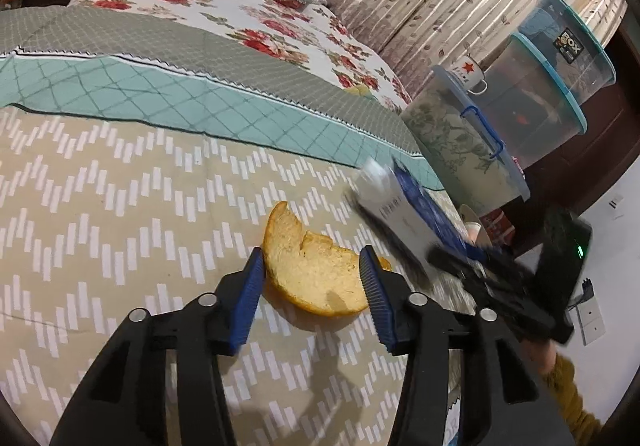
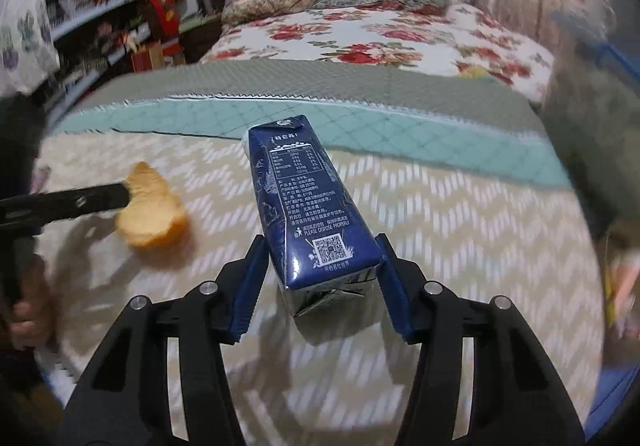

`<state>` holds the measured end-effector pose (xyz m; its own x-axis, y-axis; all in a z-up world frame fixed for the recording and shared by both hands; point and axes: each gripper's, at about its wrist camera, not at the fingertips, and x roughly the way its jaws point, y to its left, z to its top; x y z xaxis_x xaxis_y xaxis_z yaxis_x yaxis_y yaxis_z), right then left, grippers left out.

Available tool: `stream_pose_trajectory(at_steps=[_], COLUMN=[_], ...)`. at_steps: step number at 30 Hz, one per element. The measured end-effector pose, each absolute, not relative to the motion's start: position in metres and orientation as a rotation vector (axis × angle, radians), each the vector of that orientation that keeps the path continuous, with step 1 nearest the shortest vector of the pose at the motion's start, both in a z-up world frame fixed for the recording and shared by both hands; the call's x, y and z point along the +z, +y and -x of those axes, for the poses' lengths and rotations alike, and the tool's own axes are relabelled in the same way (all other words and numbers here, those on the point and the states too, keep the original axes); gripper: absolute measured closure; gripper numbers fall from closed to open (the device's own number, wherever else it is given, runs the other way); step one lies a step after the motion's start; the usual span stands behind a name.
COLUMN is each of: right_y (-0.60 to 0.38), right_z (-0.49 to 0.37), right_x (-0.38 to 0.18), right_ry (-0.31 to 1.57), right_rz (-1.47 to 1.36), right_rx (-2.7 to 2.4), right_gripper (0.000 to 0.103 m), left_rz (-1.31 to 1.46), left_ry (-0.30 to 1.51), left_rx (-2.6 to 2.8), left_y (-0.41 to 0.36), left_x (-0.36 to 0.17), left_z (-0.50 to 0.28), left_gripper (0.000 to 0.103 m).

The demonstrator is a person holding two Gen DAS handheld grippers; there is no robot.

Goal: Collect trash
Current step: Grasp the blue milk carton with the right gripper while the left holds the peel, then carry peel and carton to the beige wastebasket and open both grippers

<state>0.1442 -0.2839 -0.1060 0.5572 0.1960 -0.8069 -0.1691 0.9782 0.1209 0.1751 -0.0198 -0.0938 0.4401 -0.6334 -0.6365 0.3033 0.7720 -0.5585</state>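
A piece of orange peel lies pith side up on the beige zigzag bedcover. My left gripper is open with its blue pads on either side of the peel. It also shows in the right wrist view, where the peel lies at the left with the left gripper's fingers against it. My right gripper is shut on a dark blue drink carton and holds it above the bedcover. The carton and the right gripper show blurred at the right of the left wrist view.
A teal and grey quilt and floral bedding lie further up the bed. Clear plastic storage boxes with a white mug stand beside the bed's right edge. Cluttered shelves stand at the left.
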Motion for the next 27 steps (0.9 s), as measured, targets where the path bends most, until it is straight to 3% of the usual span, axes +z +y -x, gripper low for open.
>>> stream_pose_trajectory(at_steps=[10,11,12,13,15,16,17,27], right_y=[-0.291,-0.29,-0.289,-0.289,-0.288,-0.285,-0.283,-0.334], right_z=[-0.082,-0.081,-0.082,-0.081,-0.084,-0.086,-0.088,-0.06], right_x=[-0.109,-0.11,-0.111,-0.111,-0.112,-0.115,-0.116,-0.093], right_ry=[0.939,0.935,0.932,0.927,0.919,0.925,0.926,0.751], right_rz=[-0.142,-0.135,-0.134,-0.138,-0.135,-0.118,-0.098,-0.158], right_rx=[0.155,0.156,0.16,0.161,0.17,0.179,0.178,0.011], right_gripper=[0.046,0.046,0.041,0.037,0.038,0.046,0.047,0.05], left_rz=[0.337,0.331,0.325,0.315,0.279,0.255,0.232,0.214], left_ry=[0.998,0.995,0.997,1.007,0.997,0.977,0.963,0.954], left_rx=[-0.612,-0.613,-0.624,-0.638,-0.632,-0.627,-0.624,-0.735], left_y=[-0.035,-0.037,-0.039,-0.042,-0.047,-0.05,-0.052,-0.11], left_x=[-0.098,-0.098,-0.098,-0.099,-0.097,-0.093,-0.091,-0.056], left_z=[-0.179,-0.179,-0.178,-0.179,-0.176,-0.174,-0.171,-0.168], left_gripper=[0.06,0.072,0.092,0.098,0.098,0.098,0.098,0.098])
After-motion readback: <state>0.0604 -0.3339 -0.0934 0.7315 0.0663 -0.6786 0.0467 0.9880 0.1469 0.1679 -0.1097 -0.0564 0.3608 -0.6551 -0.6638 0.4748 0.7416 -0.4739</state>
